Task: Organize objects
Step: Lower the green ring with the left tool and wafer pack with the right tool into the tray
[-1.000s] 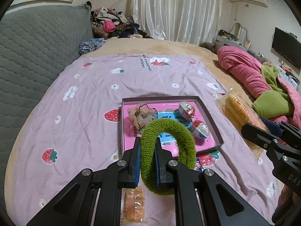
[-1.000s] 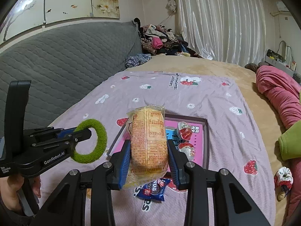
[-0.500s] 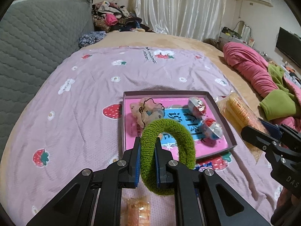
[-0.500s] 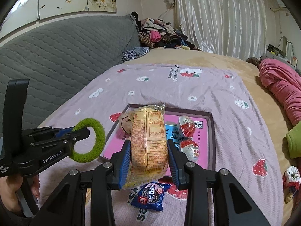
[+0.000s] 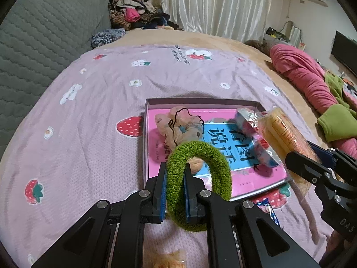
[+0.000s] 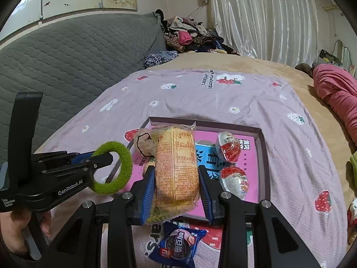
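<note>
My left gripper (image 5: 175, 167) is shut on a green fuzzy hair ring (image 5: 214, 156) and holds it above the near left edge of the shallow box (image 5: 200, 100); the ring also shows in the right wrist view (image 6: 120, 156). My right gripper (image 6: 176, 172) is shut on a wrapped yellow snack pack (image 6: 176, 167), held over the box's (image 6: 264, 156) near edge; the pack shows in the left wrist view (image 5: 283, 129). The box holds a beige scrunchie (image 5: 178, 125) and two foil-wrapped eggs (image 6: 229, 147).
A blue cookie packet (image 6: 178, 243) lies on the purple strawberry blanket (image 5: 89, 122) in front of the box. An orange wrapped snack (image 5: 171, 259) lies under my left gripper. A pink and green quilt (image 5: 312, 84) is at the right; a grey headboard (image 5: 44, 33) at the left.
Both grippers have moved forward and lower toward the box, each keeping its hold. The snack pack now hangs over the box's near right side.
</note>
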`<action>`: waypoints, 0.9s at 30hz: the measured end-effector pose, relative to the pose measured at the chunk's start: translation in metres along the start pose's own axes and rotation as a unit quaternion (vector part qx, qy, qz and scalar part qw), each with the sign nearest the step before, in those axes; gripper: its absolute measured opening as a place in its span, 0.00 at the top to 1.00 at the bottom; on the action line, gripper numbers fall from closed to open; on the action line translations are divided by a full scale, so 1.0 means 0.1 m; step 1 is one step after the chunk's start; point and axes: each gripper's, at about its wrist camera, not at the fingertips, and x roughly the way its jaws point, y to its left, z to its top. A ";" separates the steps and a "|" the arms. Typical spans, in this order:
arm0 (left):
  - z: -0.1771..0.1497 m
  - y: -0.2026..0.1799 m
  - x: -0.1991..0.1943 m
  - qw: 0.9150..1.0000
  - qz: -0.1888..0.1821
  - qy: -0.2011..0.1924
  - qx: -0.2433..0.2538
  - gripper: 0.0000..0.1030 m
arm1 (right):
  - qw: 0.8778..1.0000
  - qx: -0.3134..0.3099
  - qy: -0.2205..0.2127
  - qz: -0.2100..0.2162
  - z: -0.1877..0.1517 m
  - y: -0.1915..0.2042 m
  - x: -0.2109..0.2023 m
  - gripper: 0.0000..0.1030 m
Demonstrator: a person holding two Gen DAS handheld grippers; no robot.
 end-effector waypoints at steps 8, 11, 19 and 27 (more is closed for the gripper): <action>-0.02 0.05 0.25 1.000 -0.010 0.011 -0.005 0.88 | 1.000 0.003 0.013 -0.001 -0.05 -0.05 0.28 0.63; -0.04 0.11 0.32 1.000 -0.010 0.012 -0.013 0.88 | 1.000 0.003 0.015 -0.003 -0.09 -0.05 0.37 0.63; -0.11 0.16 0.60 0.999 -0.004 0.029 -0.014 0.88 | 1.000 0.002 0.028 -0.014 -0.18 -0.07 0.65 0.63; -0.17 0.19 0.80 0.999 -0.004 0.036 -0.012 0.88 | 0.999 0.002 0.034 -0.024 -0.25 -0.11 0.86 0.63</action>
